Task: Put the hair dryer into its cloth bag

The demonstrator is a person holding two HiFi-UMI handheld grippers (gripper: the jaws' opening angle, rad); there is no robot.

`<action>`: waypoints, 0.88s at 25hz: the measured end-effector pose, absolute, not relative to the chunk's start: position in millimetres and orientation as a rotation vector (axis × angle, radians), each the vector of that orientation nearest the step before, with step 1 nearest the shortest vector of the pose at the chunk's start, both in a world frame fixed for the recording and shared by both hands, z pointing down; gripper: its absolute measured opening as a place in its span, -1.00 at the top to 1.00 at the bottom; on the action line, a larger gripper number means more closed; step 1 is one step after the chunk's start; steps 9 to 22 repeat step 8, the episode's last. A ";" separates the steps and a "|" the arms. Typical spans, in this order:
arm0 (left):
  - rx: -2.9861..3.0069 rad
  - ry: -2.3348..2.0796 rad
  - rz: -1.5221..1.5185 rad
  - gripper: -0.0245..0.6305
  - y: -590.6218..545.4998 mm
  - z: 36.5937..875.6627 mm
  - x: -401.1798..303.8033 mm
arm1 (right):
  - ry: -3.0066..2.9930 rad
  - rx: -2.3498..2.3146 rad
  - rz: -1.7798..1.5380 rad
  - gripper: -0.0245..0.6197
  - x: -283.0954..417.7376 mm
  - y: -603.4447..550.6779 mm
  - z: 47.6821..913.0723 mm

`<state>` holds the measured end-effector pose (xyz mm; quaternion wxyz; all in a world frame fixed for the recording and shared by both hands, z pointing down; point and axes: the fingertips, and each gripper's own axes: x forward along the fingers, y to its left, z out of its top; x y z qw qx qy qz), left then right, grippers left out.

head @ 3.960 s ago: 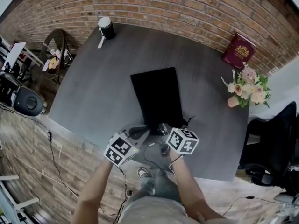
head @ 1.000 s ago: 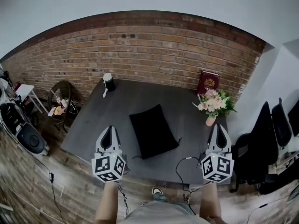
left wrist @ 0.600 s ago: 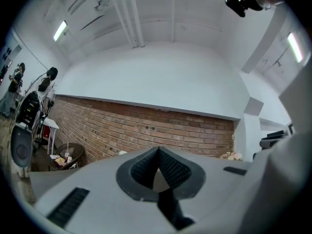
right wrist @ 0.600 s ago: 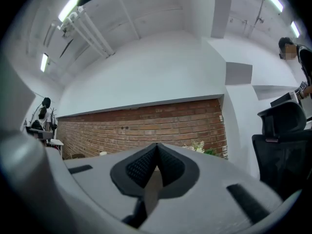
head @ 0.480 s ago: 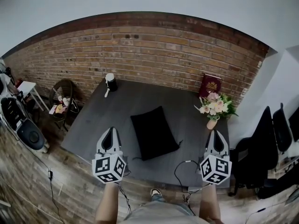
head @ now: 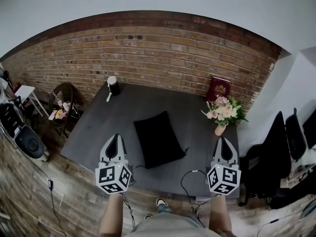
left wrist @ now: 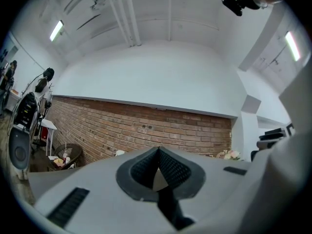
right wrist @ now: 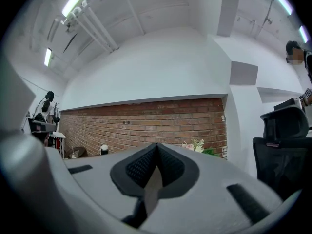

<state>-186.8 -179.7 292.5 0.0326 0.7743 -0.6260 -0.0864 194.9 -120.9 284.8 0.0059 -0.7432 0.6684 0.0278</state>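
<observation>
Could not read any words anywhere: saw gold print on the dark red book [head: 218, 89], but far too small to make out. Saw black-and-white square marks on the cube [head: 113, 177] of each gripper. Found the black cloth bag [head: 158, 138] lying in the middle of the desk [head: 98, 127], soft and puffy, turned a bit slantwise. Could not see the hair dryer itself. Held the left gripper [head: 113, 139] over the front edge near the left corner, jaws pressed tight together with nothing between them. Held the right gripper [head: 224, 143] over the front edge near the right corner, jaws tight together too and empty. Saw a thin dark cord [head: 186, 179] curled on the front edge just beside the right gripper. Spotted a black cup [head: 114, 85] with a white lid at the far left corner. Found the book leaning at the far right corner, with pink and white flowers [head: 223, 111] in a small pink vase [head: 219, 130] along the right edge. Looked past the desk at a rough brick wall [head: 148, 48], and at black chairs [head: 276, 147] off to the right.
</observation>
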 end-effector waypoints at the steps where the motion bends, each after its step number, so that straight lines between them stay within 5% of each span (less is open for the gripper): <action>1: 2.381 -1.924 -0.269 0.91 -179.8 293.0 -186.0 | 2.093 -2.330 0.093 0.93 195.1 -121.0 284.4; 22: 2.384 -1.909 -0.279 0.91 -179.3 291.9 -180.1 | 2.105 -2.359 0.122 0.93 195.4 -120.6 282.9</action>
